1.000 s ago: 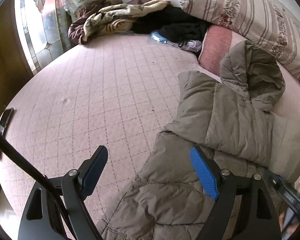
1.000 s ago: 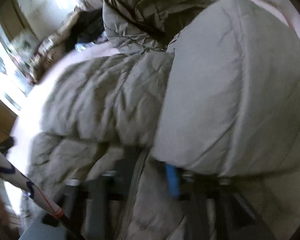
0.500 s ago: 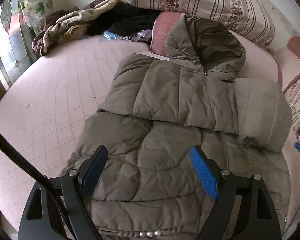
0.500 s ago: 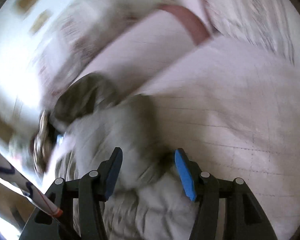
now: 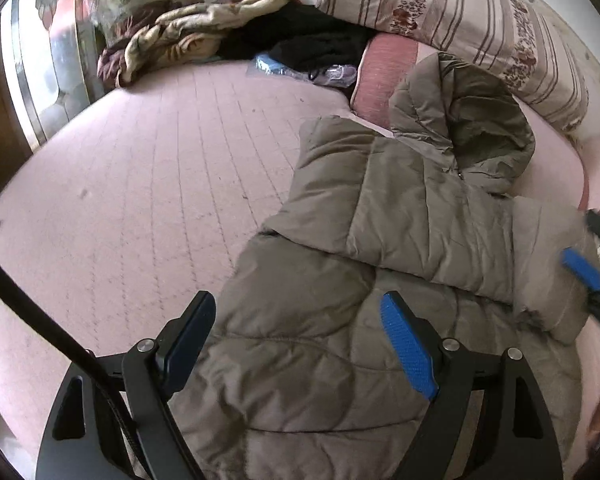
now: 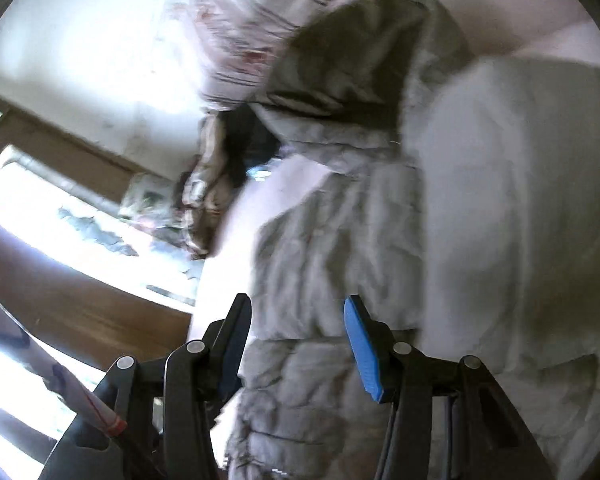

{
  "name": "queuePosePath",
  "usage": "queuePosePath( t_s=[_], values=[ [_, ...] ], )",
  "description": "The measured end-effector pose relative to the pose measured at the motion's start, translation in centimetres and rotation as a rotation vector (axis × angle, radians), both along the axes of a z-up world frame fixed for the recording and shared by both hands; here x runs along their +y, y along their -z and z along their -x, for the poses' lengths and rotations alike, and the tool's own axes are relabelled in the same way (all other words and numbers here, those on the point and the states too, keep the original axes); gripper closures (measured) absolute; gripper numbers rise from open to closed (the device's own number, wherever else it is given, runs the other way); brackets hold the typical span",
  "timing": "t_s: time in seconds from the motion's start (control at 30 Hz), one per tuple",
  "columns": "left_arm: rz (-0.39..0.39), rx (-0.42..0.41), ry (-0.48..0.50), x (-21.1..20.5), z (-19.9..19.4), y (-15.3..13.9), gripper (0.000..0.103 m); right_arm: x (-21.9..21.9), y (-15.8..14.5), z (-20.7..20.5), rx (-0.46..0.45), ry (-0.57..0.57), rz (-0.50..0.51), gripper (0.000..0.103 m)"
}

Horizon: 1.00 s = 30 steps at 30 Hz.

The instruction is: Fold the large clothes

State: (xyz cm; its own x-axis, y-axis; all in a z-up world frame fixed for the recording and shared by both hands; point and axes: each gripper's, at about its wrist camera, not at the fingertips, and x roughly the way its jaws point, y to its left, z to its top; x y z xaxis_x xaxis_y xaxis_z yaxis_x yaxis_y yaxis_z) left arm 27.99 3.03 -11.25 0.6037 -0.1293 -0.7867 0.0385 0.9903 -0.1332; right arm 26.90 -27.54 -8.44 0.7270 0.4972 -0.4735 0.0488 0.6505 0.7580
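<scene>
Between the left fingers: left gripper [image 5: 296, 344] spread wide over the lower body of the puffer jacket [image 5: 380, 248], gripping nothing.
Right fingers: right gripper [image 6: 296, 344] about half open, jaws closing; jacket fabric shows in the gap, pads not pressing it.
Right gripper, seen from the left: at the jacket's far right edge, beside the folded sleeve [image 5: 548, 256].
Jacket: olive-grey, hooded, lying on the pink quilted bed [image 5: 140, 200], one sleeve folded across the chest.
Hood: resting towards the striped pillow [image 5: 460, 12].
Far end of the bed: crumpled blanket [image 5: 180, 36] and dark clothes [image 5: 312, 44], well apart from the jacket.
</scene>
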Motion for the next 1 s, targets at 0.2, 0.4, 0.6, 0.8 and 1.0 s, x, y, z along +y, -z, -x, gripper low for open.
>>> queuePosePath(
  t_s=[0.2, 0.4, 0.6, 0.8, 1.0],
  values=[
    [-0.031, -0.006, 0.061, -1.7, 1.0, 0.2, 0.019, -10.4, -1.4, 7.4, 0.065, 0.567, 0.292, 0.057],
    [0.014, 0.036, 0.041, -1.5, 1.0, 0.2, 0.019, -16.6, 5.4, 6.3, 0.33, 0.63, 0.165, 0.087],
    [0.038, 0.019, 0.041, -1.2, 0.4, -1.5, 0.019, -5.7, 2.2, 1.5, 0.106, 0.226, 0.143, 0.088],
    [0.118, 0.03, 0.123, -2.4, -0.4, -2.4, 0.019, 1.5, 1.8, -0.5, 0.06, 0.017, 0.161, 0.084],
    [0.148, 0.042, 0.283, -7.4, -1.0, -2.4, 0.019, -2.9, 3.7, 3.9, 0.064, 0.09, 0.181, 0.076]
  ],
)
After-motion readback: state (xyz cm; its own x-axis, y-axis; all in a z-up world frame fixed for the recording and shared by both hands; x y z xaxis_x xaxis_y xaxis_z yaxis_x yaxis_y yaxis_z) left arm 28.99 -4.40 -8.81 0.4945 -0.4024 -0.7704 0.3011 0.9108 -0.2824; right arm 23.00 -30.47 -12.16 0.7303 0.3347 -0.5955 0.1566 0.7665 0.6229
